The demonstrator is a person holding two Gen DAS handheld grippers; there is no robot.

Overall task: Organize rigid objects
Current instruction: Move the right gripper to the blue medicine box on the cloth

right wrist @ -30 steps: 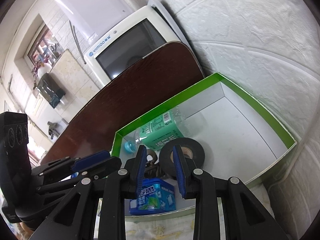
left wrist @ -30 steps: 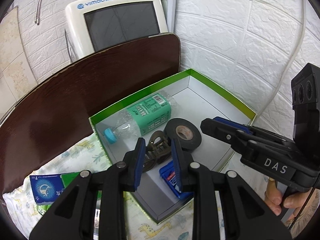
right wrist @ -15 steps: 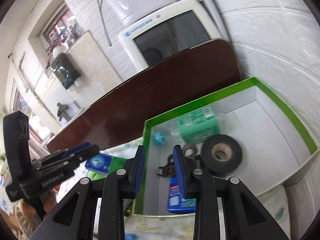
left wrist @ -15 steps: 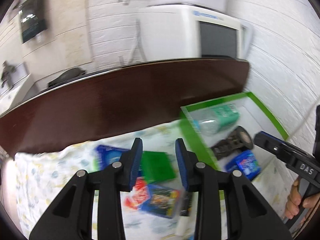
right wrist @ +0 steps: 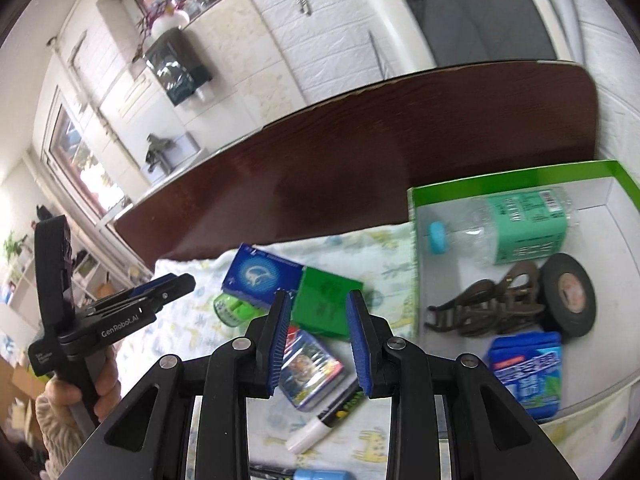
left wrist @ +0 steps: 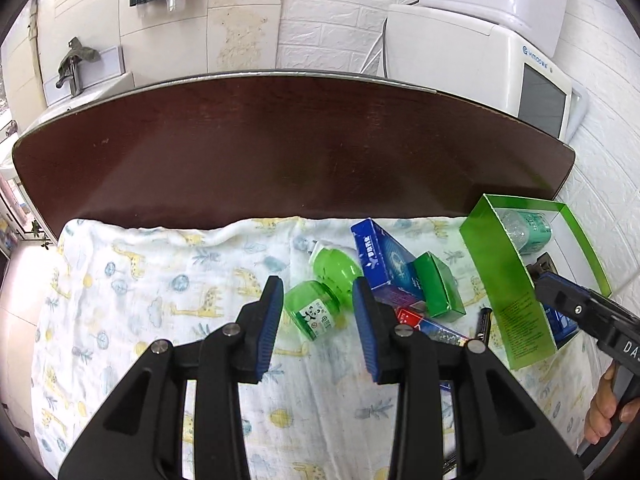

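Note:
On the giraffe-print cloth (left wrist: 160, 280) loose items lie in a heap: a green bottle (left wrist: 316, 312), a green dome cap (left wrist: 334, 266), a blue carton (left wrist: 384, 260), a green carton (left wrist: 438, 286) and a card pack (right wrist: 310, 372). My left gripper (left wrist: 317, 288) hovers open just before the green bottle, nothing between its pads. My right gripper (right wrist: 319, 300) is open and empty over the green carton (right wrist: 326, 304). The green-rimmed box (right wrist: 520, 176) at the right holds a water bottle (right wrist: 520, 228), a hair claw (right wrist: 488, 308), a tape roll (right wrist: 568, 294) and a blue gum pack (right wrist: 528, 368).
A dark wooden board (left wrist: 280, 152) stands along the cloth's far edge, with a white appliance (left wrist: 500, 60) behind it. A white-tipped marker (right wrist: 324, 420) lies near the front. The white brick wall closes the right side. A hand (right wrist: 72, 396) holds the left gripper's handle.
Both grippers swung left from over the green-rimmed box to over the cloth. The left gripper's jaws stand wider than a second ago. The heap of loose items has come into view.

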